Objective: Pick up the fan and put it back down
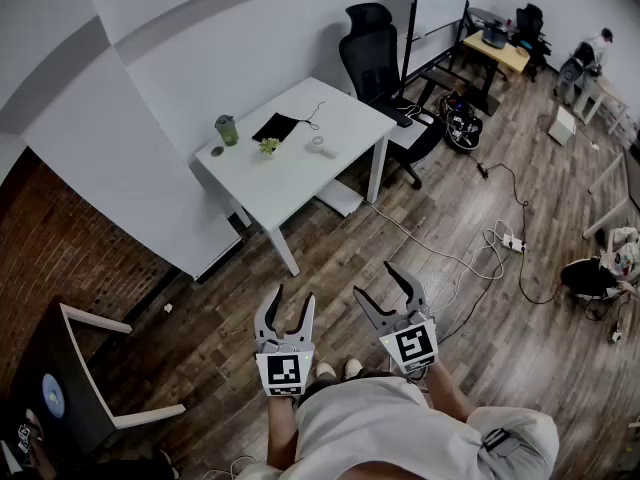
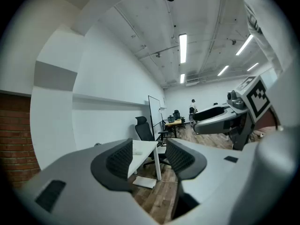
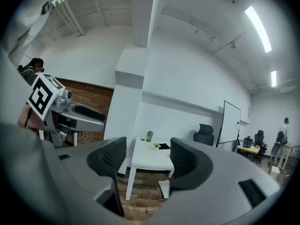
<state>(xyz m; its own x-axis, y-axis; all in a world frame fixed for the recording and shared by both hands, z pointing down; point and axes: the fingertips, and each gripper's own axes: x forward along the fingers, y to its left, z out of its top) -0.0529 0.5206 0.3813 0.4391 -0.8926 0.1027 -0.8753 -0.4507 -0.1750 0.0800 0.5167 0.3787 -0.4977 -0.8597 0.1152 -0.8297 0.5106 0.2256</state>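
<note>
A small white object [image 1: 322, 149], which may be the fan, lies on the white table [image 1: 300, 183] across the room, beside a tiny potted plant [image 1: 268, 146]. It is too small to make out clearly. Both grippers are held low in front of the person, well short of the table. My left gripper [image 1: 291, 303] has its jaws apart with nothing between them, and the table [image 2: 143, 146] shows through the gap [image 2: 149, 156]. The jaws of my right gripper [image 1: 373, 279] also stand apart and empty, framing the table [image 3: 152, 159].
A green cup [image 1: 227, 129] and a black pad [image 1: 277, 126] also sit on the table. A black office chair [image 1: 378, 56] stands behind it. A wooden chair [image 1: 95, 378] is at the lower left. Cables and a power strip [image 1: 512, 241] lie on the wooden floor to the right.
</note>
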